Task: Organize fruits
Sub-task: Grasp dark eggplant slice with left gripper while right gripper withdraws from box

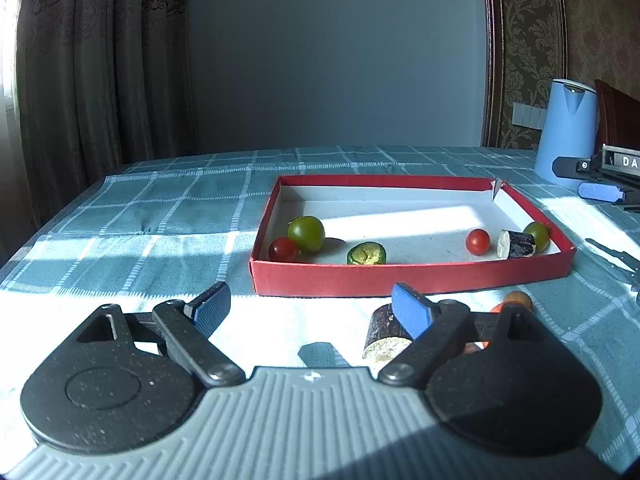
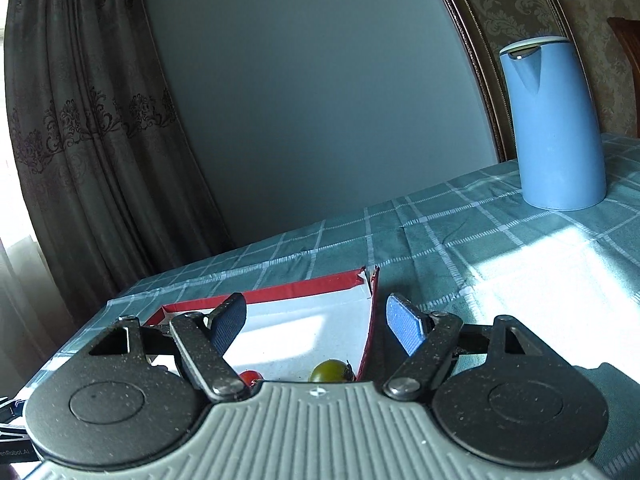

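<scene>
A tray is set on the tablecloth, with tomatoes and cut pieces held inside. Another cut piece is placed before it, and a kettle is stood behind to the right.

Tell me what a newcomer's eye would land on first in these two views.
The red tray on the checked tablecloth stands out first, holding green and red tomatoes, such as the big green tomato at its left end. Next comes the tall blue kettle at the table's far right. In front of the tray, a dark eggplant piece lies beside the open left gripper.
</scene>
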Demonstrator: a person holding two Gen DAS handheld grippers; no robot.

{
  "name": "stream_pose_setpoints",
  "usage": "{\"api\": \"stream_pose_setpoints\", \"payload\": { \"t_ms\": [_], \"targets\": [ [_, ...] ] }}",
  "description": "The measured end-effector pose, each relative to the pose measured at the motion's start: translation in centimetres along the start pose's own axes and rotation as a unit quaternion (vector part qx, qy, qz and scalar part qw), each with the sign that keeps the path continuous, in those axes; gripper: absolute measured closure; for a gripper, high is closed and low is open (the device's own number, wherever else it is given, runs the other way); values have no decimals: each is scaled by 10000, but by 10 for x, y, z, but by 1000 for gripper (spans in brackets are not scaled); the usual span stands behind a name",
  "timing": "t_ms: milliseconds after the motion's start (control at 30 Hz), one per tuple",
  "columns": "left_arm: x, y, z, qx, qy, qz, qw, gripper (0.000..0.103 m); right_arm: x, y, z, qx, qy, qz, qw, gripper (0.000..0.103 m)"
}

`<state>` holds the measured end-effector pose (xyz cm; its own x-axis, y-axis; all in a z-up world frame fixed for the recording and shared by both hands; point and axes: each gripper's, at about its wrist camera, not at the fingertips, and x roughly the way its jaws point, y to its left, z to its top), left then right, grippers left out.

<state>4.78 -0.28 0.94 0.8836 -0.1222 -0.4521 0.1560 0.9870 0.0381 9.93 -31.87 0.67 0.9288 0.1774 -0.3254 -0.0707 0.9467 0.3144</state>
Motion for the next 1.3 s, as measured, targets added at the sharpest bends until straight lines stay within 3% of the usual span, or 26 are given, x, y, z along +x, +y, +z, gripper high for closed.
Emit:
{"api": "stream_pose_setpoints", "payload": {
  "t_ms": [200,333,433,633,733,833,1000,1133,1300],
  "targets": [
    [8,-15,-2,357,81,81,9993,13,-9,8,-10,-132,59,59,9999,26],
    [6,-19,-5,485,172,-434,9977,12,-7,9,-13,-141,158,78,9997,26],
    [6,-28,-8,749,161,-373,9964,11,-7,9,-13,-143,171,81,9997,26],
    [12,-14,-7,519,287,-101,9982,8,-8,7,-13,-81,168,95,9998,26],
    [9,-3,-7,398,229,247,9986,9,-9,7,-12,-64,171,141,9997,26],
    [11,0,-5,318,370,-14,9988,9,-10,9,-12,-75,203,282,9994,26],
    [19,-28,-9,1063,477,55,9932,9,-9,16,-16,-306,234,277,9989,26],
    [32,-34,-6,1192,591,153,9910,13,-6,17,-17,-299,323,262,9987,26],
    [43,-15,-2,898,811,-196,9925,28,-7,17,-17,-307,331,252,9987,26]
  ]
}}
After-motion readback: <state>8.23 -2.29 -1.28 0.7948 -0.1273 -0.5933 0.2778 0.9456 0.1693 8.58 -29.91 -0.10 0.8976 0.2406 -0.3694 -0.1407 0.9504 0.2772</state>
